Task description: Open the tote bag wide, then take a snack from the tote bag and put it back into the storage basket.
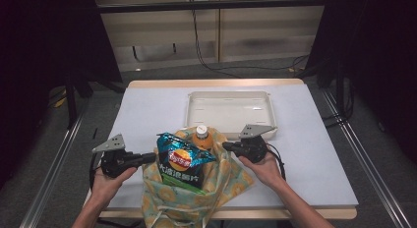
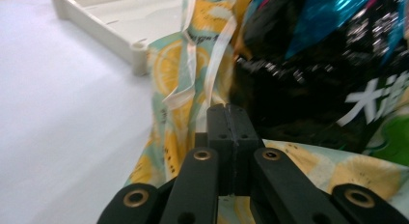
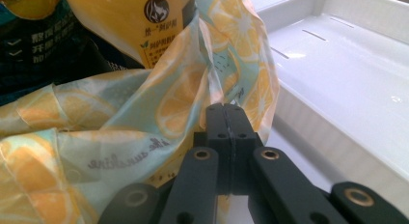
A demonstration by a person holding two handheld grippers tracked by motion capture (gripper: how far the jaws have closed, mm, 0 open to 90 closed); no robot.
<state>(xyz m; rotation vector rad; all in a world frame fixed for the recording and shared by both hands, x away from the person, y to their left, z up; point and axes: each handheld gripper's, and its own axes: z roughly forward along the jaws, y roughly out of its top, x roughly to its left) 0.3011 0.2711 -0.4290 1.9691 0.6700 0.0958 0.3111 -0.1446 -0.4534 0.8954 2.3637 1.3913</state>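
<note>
A lemon-print cloth bag (image 1: pixel 221 181) stands open at the table's front centre. A blue and black chips bag (image 1: pixel 182 161) and an orange juice bottle (image 1: pixel 201 137) stick out of its top. My left gripper (image 1: pixel 150 158) is at the bag's left edge with its jaws pressed together; in the left gripper view its tips (image 2: pixel 229 110) sit right by the cloth (image 2: pixel 178 64) and the chips bag (image 2: pixel 318 64). My right gripper (image 1: pixel 226 146) is shut at the bag's right rim, its tips (image 3: pixel 226 110) against the cloth (image 3: pixel 183 98) below the bottle (image 3: pixel 125 26). No cloth shows between either pair of jaws.
A shallow white tray (image 1: pixel 228 96) lies just behind the bag, close to my right gripper. A white sheet (image 1: pixel 147 110) covers the table. Metal rails run along both sides of the table, and cables trail on the floor behind it.
</note>
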